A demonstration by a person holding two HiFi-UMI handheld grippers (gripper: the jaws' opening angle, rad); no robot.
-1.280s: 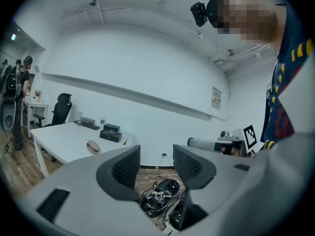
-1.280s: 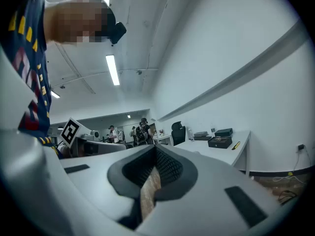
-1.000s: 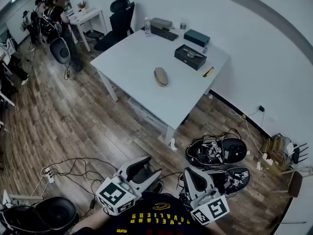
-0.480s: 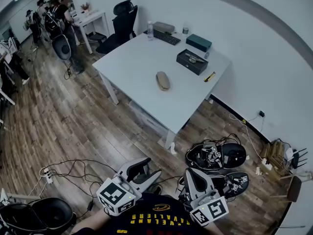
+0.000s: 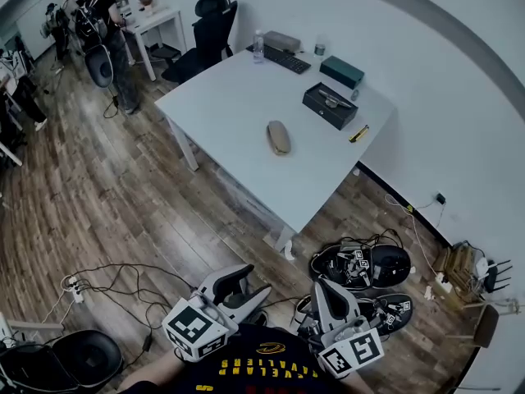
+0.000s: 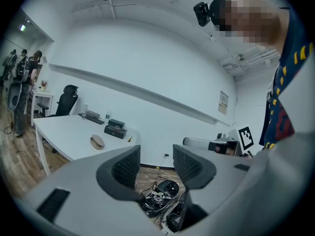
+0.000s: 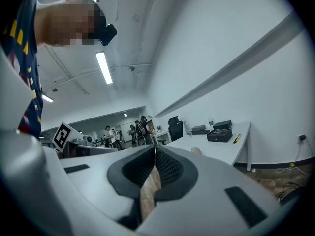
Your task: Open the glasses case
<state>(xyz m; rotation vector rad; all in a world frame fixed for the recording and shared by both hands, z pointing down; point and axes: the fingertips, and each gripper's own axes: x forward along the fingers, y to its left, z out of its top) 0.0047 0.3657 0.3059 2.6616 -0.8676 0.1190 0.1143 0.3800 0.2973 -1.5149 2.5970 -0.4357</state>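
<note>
The glasses case point(image 5: 279, 137) is a tan oval shell lying closed near the middle of the white table point(image 5: 230, 105), far ahead of both grippers. It shows small in the left gripper view point(image 6: 97, 141), and its end peeks over the jaws in the right gripper view point(image 7: 196, 151). My left gripper point(image 5: 244, 279) is held low near my body over the wood floor, open, with nothing between its fingers point(image 6: 156, 163). My right gripper point(image 5: 325, 290) hangs beside it, shut and empty point(image 7: 155, 157).
On the table's far side sit a black box point(image 5: 330, 105), a teal box point(image 5: 342, 71), a keyboard point(image 5: 287, 58), a bottle point(image 5: 258, 49) and a yellow pen point(image 5: 358, 133). Black gear point(image 5: 361, 261) and cables point(image 5: 123, 281) lie on the floor. People point(image 5: 107, 15) stand at the far left.
The table and case have shifted slightly right and down in the head view as I moved towards them. Both grippers keep their places by my body, jaws unchanged.
</note>
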